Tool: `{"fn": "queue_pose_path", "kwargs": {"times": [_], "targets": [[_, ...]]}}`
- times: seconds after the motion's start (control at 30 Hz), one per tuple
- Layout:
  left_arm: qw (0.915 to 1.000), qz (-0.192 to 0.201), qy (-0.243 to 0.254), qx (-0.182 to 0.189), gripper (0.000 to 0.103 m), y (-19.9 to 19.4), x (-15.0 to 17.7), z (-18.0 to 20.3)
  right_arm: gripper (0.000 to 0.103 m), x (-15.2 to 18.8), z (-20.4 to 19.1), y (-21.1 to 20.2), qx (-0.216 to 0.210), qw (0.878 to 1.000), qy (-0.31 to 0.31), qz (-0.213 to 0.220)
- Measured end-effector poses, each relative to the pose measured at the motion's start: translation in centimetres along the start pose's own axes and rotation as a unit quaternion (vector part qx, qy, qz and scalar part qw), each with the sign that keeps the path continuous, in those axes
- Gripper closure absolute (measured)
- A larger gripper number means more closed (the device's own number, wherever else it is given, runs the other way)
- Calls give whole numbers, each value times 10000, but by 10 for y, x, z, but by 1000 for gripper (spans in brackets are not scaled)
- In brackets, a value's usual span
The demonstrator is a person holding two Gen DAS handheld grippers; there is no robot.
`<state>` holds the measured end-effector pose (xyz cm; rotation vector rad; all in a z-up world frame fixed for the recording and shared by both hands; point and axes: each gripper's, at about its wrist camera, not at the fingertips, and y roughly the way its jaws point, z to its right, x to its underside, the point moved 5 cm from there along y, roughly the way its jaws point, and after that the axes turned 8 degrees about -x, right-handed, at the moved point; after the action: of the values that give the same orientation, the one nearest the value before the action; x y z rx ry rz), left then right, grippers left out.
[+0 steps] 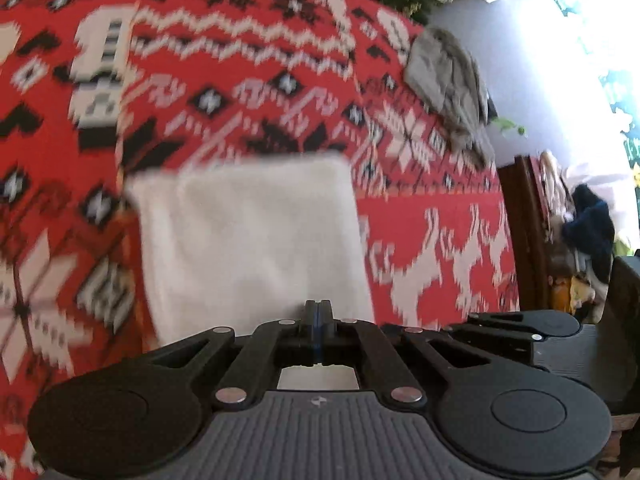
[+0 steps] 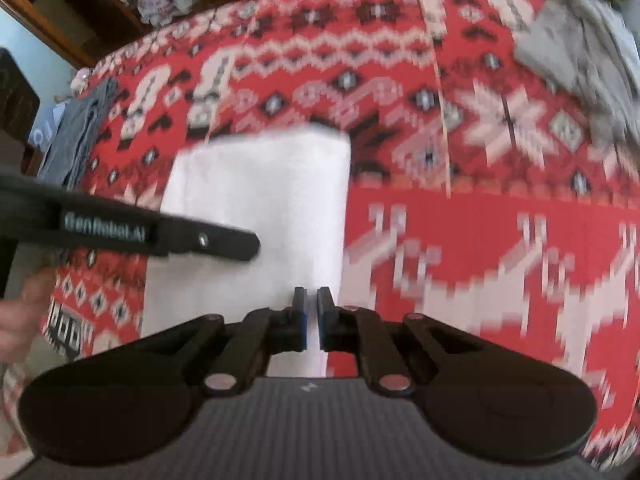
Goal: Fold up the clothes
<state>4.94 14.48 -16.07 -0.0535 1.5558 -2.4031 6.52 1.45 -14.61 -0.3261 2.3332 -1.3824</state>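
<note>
The left gripper (image 1: 319,308) has its jaws pressed together at the near edge of a folded white cloth (image 1: 256,240); whether fabric is pinched between them, I cannot tell. The right gripper (image 2: 312,300), jaws slightly apart, hovers over the cloth's right edge. The cloth lies flat on the red patterned table (image 2: 460,216), with a crumpled grey garment (image 2: 588,60) well apart at its far corner.

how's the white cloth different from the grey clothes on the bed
The white cloth lies flat as a neat rectangle with straight edges; the grey clothes sit in a rumpled heap. The white cloth is close in front of both grippers, the grey clothes lie at the far right of the red patterned cover. Both rest on that cover.
</note>
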Motion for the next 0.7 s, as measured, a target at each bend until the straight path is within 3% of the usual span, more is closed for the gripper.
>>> {"fn": "queue_pose_path", "kwargs": {"times": [0.2, 0.3, 0.43, 0.53, 0.7], "targets": [[9993, -361, -54, 29, 103, -2, 36, -1, 94, 45, 2, -6, -140, 9986, 180, -479], [9994, -335, -56, 23, 103, -6, 38, 1, 94, 45, 4, -16, -184, 9988, 247, -373], [9998, -172, 30, 94, 103, -5, 25, 11, 94, 18, 25, -15, 266, 9995, 158, -102], [9994, -222, 146, 227, 103, 4, 22, 21, 94, 10, 30, 2, 345, 9990, 79, -256], [9976, -572, 208, 340, 103, 26, 39, 31, 99, 29, 20, 16, 191, 9980, -12, -602]]}}
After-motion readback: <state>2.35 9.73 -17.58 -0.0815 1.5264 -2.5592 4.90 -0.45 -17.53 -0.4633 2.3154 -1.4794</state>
